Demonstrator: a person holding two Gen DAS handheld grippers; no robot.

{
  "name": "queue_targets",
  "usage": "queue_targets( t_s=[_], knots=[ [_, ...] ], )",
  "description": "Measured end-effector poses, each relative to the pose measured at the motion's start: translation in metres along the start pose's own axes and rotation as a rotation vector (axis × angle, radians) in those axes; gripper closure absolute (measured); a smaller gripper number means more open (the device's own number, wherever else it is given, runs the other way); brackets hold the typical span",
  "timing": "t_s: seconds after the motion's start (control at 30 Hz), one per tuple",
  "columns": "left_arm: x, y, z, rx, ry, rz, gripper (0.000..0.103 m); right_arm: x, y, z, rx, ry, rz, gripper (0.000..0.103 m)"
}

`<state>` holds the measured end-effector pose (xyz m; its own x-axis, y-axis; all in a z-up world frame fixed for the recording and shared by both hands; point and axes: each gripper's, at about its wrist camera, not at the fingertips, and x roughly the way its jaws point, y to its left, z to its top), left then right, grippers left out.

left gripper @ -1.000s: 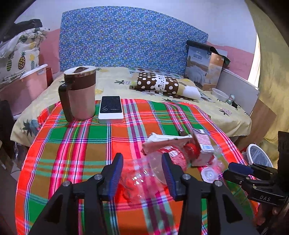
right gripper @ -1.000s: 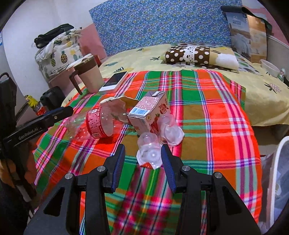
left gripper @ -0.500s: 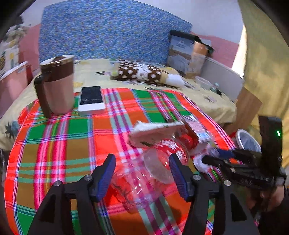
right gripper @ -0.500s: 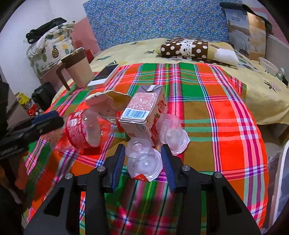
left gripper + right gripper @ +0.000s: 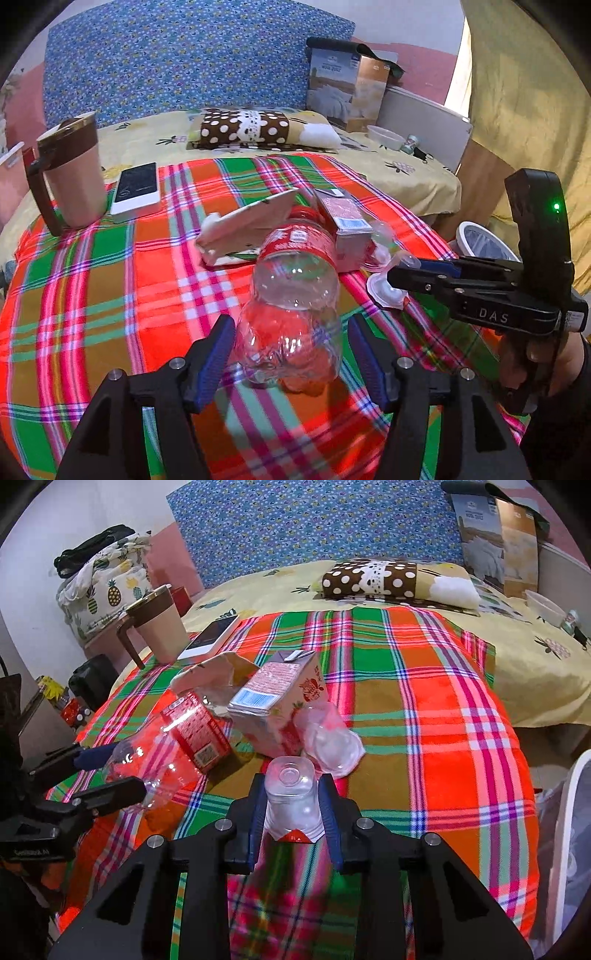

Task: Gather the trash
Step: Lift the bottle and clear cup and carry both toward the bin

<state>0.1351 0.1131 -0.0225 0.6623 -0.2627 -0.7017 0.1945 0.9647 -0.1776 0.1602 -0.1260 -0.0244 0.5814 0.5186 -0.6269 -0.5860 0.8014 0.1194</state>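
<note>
In the left wrist view, the clear plastic bottle [image 5: 295, 295] lies on the plaid worktop [image 5: 110, 295], long axis running away from the camera, base nearest; the left tongs [image 5: 291, 354] stand wide, flanking the base with gaps on both sides. In the right wrist view, the right tongs [image 5: 291, 808] are closing, pads against a small clear cup [image 5: 291, 797] lying on its side, bottom facing away.

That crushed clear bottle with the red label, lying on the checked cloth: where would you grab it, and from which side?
Grip the bottle across its clear lower body, near the base, coming from the base end with one finger on each side. It lies on its side with that end nearest the left gripper, whose open fingers already straddle it; the thin plastic should give.
</note>
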Motion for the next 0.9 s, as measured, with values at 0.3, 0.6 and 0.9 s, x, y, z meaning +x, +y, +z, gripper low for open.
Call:
queue_targets(
  t_s=[0.3,0.6,0.9],
  knots=[
    [0.015,-0.014,0.008,-0.023,0.008,0.041,0.04,-0.012,-0.016,-0.008,0.031,-0.016,0.004,0.073],
    [0.028,-0.022,0.007,-0.101,0.033,0.105,0.041,-0.024,-0.027,-0.012,0.052,-0.032,0.017,0.073],
    [0.003,-0.041,-0.011,-0.163,-0.026,0.126,0.041,-0.046,-0.032,-0.02,0.052,-0.069,0.016,0.073]
  ],
)
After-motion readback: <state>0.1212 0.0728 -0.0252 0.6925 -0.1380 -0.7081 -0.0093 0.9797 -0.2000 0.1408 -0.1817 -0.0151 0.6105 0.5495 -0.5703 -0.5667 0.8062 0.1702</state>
